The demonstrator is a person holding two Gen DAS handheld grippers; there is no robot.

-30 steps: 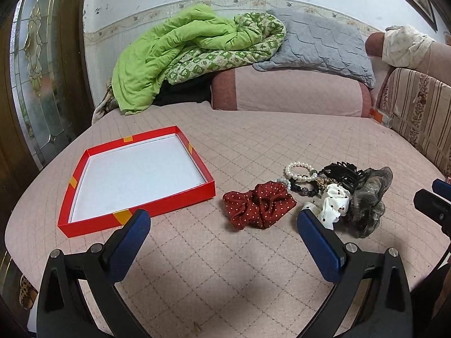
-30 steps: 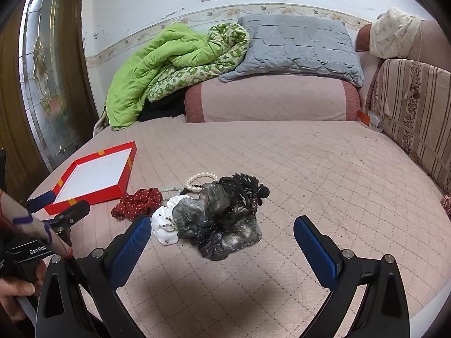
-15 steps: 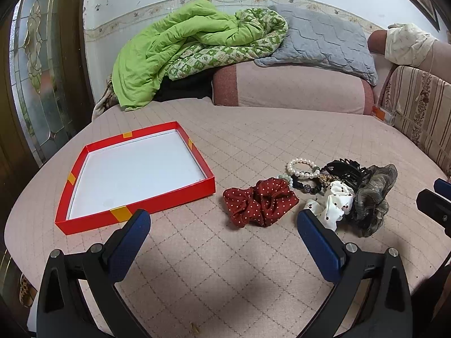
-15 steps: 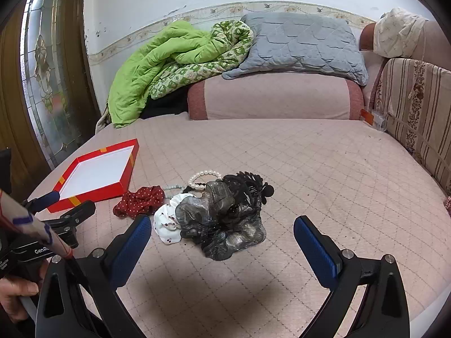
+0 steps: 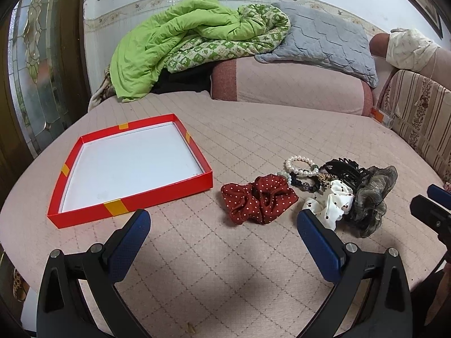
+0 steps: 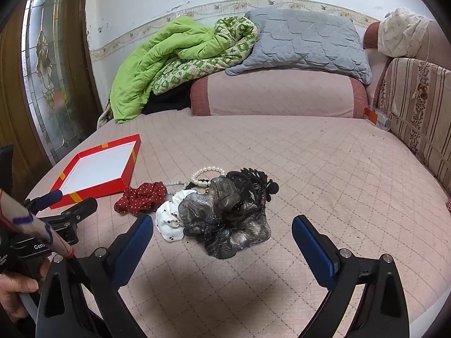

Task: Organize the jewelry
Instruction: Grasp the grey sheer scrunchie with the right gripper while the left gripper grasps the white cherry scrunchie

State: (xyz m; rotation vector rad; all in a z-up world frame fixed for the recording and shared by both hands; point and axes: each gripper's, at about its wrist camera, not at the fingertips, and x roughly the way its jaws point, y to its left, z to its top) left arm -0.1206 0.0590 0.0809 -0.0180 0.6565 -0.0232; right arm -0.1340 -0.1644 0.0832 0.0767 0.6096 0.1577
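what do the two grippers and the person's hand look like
Both match: the left gripper and the right gripper each have black plastic arms with silver screws, ending in flat jaws faced with textured blue pads. In the right wrist view, the left one's black body shows partial white lettering, "Gen". The bare left hand grips its handle, under a light sleeve with blue and red markings.

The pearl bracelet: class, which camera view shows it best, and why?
The left wrist view: the pearl bracelet shows there as a nearly whole ring of beads on the quilt, behind the red dotted scrunchie. In the right wrist view the bracelet is partly hidden behind the grey scrunchie and black claw clip.
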